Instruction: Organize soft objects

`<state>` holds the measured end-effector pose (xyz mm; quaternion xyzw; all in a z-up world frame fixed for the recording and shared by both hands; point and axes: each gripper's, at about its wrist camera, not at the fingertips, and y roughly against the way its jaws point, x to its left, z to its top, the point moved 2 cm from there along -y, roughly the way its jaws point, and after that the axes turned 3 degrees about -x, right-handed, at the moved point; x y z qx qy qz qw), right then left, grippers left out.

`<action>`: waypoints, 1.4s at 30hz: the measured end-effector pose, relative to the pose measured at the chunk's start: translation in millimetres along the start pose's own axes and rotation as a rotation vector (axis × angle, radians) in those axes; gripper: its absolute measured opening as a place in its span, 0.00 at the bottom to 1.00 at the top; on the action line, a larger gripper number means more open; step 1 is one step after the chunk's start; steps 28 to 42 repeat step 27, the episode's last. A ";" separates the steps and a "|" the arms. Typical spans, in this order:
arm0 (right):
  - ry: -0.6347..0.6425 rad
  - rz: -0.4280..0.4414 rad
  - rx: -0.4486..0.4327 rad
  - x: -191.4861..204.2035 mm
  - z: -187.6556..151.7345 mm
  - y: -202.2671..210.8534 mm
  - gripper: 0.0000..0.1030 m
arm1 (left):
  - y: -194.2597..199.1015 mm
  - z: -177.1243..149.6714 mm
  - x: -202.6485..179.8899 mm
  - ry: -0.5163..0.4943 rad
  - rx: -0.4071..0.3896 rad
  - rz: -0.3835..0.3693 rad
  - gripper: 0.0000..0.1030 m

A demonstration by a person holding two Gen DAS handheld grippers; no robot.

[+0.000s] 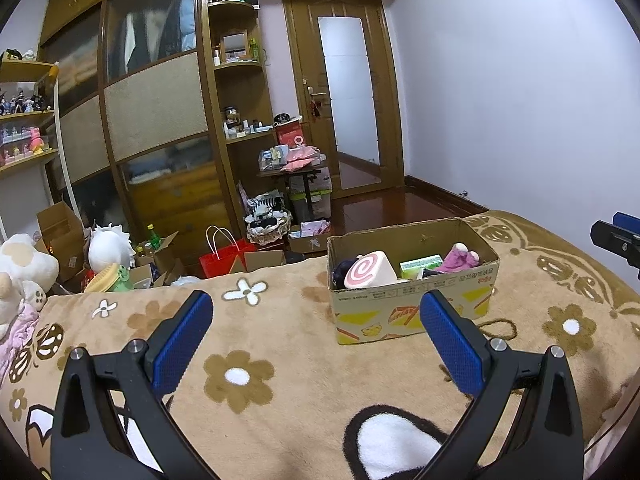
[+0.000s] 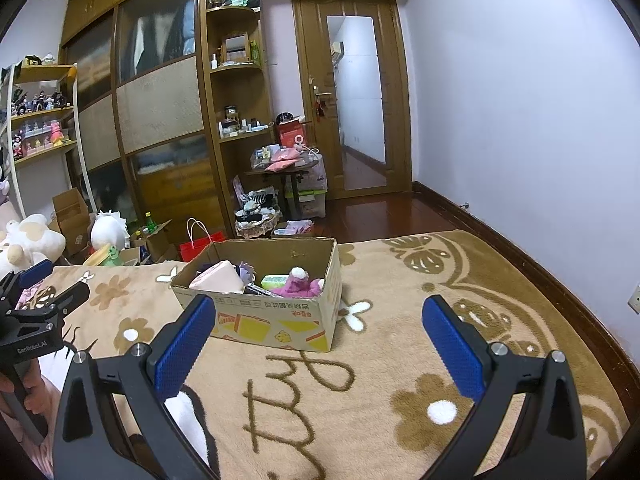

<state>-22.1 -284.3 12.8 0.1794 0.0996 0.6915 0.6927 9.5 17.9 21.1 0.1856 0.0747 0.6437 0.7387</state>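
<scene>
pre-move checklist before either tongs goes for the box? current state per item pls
1. Left tongs open, holding nothing: ok.
2. Right tongs open, holding nothing: ok.
3. Cardboard box upright on the blanket, top open: ok.
4. Toys inside the box, swirl plush and purple plush: ok.
5. Blanket between tongs and box free of obstacles: ok.
6. Room left in the box under the toys: cannot tell.

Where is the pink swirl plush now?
The pink swirl plush lies inside the cardboard box on the blanket, at its left end in the left wrist view, beside a green pack.
</scene>
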 end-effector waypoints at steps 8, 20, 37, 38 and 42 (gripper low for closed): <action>0.000 -0.001 0.002 -0.7 -1.7 0.9 1.00 | 0.7 -0.9 1.1 -0.002 0.004 -0.007 0.99; 0.001 -0.006 0.002 -1.7 -2.1 1.5 1.00 | -0.5 -2.2 1.8 0.001 0.007 -0.010 0.99; 0.001 -0.008 0.003 -4.3 -3.5 1.9 1.00 | -1.3 -3.2 2.3 0.002 0.008 -0.011 0.99; 0.001 -0.008 0.003 -4.3 -3.5 1.9 1.00 | -1.3 -3.2 2.3 0.002 0.008 -0.011 0.99; 0.001 -0.008 0.003 -4.3 -3.5 1.9 1.00 | -1.3 -3.2 2.3 0.002 0.008 -0.011 0.99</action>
